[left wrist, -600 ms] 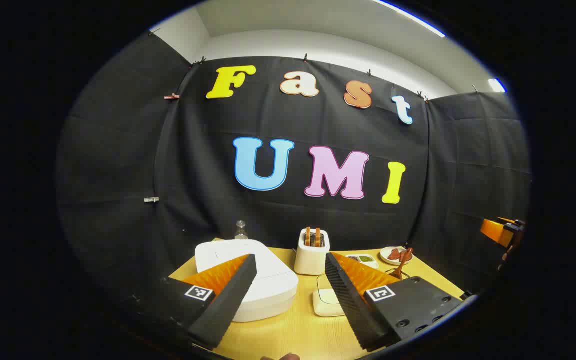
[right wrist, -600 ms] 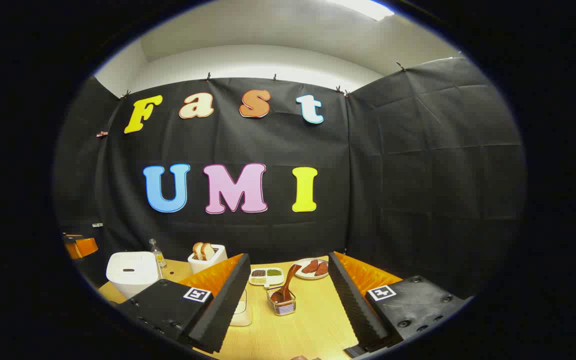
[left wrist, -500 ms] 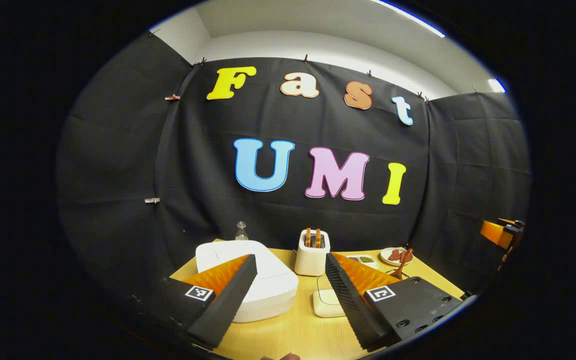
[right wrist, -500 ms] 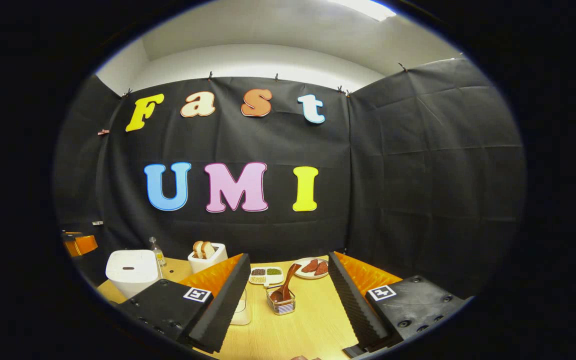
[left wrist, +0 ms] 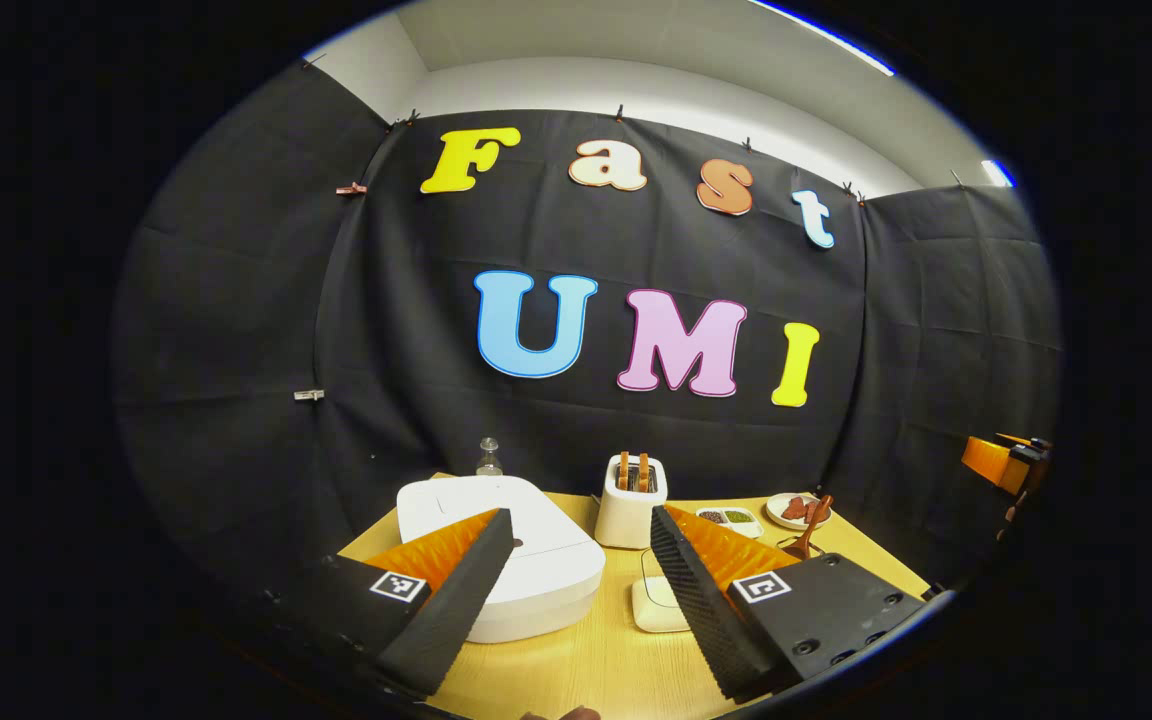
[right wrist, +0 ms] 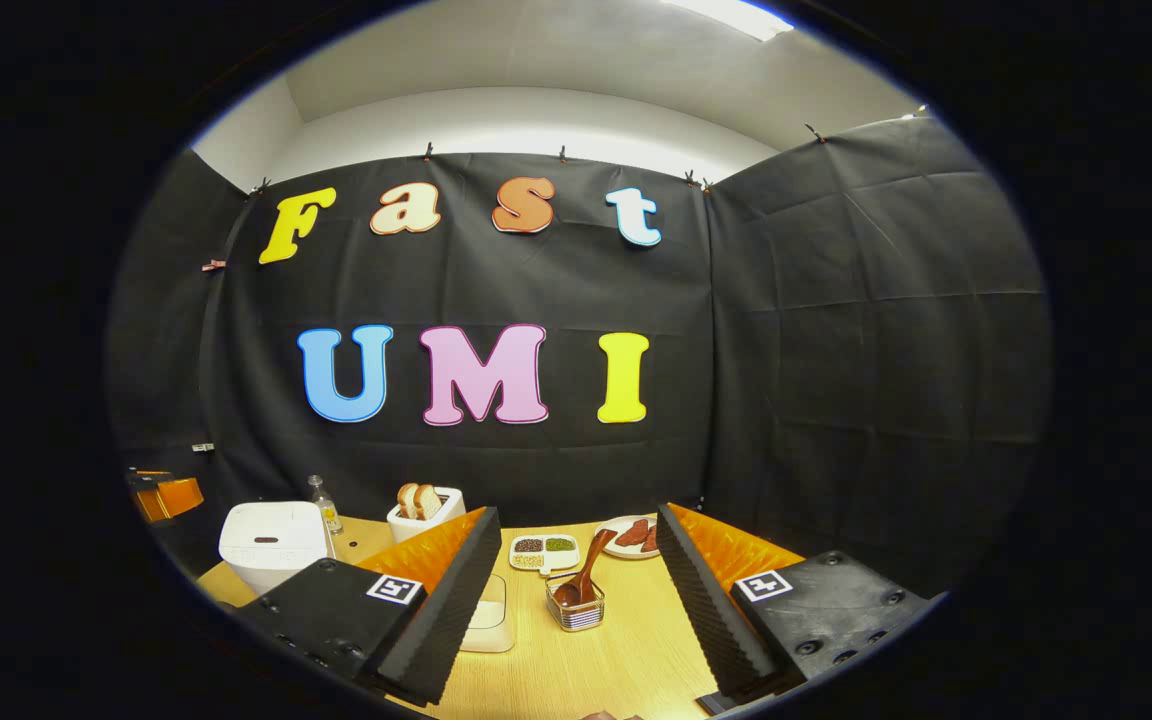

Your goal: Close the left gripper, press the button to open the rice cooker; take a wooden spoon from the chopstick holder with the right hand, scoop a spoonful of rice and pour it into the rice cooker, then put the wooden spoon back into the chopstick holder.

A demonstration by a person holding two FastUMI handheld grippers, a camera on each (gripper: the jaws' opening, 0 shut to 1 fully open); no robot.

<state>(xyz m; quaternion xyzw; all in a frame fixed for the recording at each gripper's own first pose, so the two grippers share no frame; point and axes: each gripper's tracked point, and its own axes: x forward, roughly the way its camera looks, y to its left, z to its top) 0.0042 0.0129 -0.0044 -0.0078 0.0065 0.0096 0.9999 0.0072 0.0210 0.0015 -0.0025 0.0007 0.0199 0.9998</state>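
Note:
The white rice cooker (left wrist: 501, 560) stands with its lid down on the left of the wooden table (left wrist: 596, 670), just beyond my left gripper (left wrist: 581, 515), which is open and holds nothing. In the right gripper view the rice cooker (right wrist: 273, 545) sits far left. A wooden spoon (right wrist: 586, 575) leans in a small clear holder (right wrist: 576, 612) ahead of my right gripper (right wrist: 579, 515), which is open and empty. The same spoon (left wrist: 808, 530) shows at the right of the left gripper view. A cream square dish (right wrist: 491, 625) sits partly behind my left finger; its contents are hidden.
A white toaster (left wrist: 631, 500) with bread slices stands mid-table, and a small bottle (right wrist: 326, 505) stands behind the cooker. A divided tray (right wrist: 544, 550) of grains and a plate (right wrist: 631, 535) of reddish food lie at the back. The other gripper (left wrist: 1001, 460) shows at the right edge.
Both views have shifted slightly: table objects sit a little more to the right. Both grippers stay open and nothing on the table has moved.

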